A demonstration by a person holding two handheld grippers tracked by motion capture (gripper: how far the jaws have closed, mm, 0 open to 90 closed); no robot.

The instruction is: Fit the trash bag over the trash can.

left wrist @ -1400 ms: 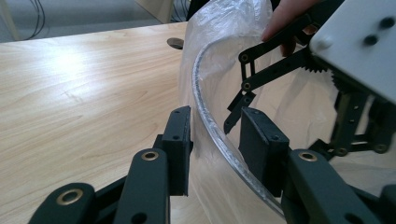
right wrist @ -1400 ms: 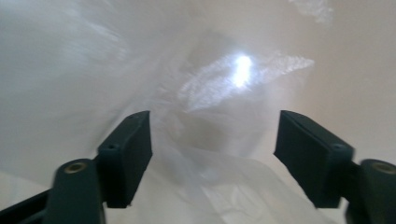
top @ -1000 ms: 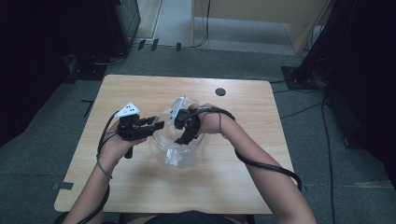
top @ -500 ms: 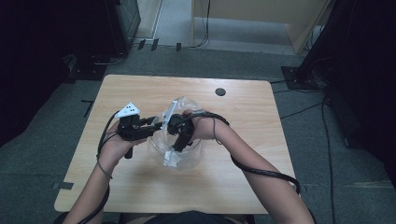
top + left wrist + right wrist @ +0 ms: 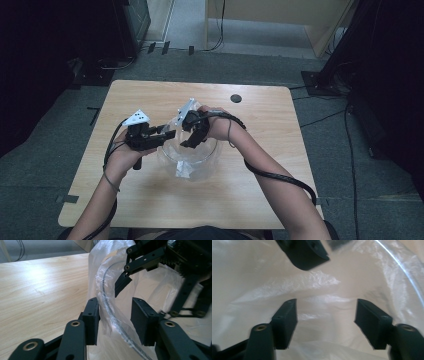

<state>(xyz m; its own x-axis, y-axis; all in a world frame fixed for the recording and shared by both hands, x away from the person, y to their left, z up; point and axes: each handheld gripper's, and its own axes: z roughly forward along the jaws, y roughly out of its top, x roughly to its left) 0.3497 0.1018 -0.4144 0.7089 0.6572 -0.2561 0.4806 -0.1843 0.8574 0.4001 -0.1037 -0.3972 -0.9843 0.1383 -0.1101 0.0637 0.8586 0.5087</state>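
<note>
While the clear bowl (image 5: 189, 160) sits near the middle of the table (image 5: 260, 200), a person works a thin plastic bag (image 5: 186, 169) into it with two grippers, seen from the high view. The left gripper (image 5: 167, 136) reaches across the bowl's left rim; the right gripper (image 5: 192, 142) points down into the bowl from above. The bag looks to be lying inside, with a crumpled part on the bowl's near side.

From the left gripper view, that gripper (image 5: 115, 320) stands with its jaws apart on either side of the rim (image 5: 110, 315), which is already draped in bag film (image 5: 150, 287); the left pad touches the film, the right one stands off it. The right gripper (image 5: 122, 286) hangs just behind.

From the right gripper view, the right gripper (image 5: 325, 322) is spread wide inside the bag (image 5: 317, 282), gripping nothing.

Judging by this, the lining is partly done: film covers this stretch of rim, but spreading and tucking the rest appears to remain.
</note>
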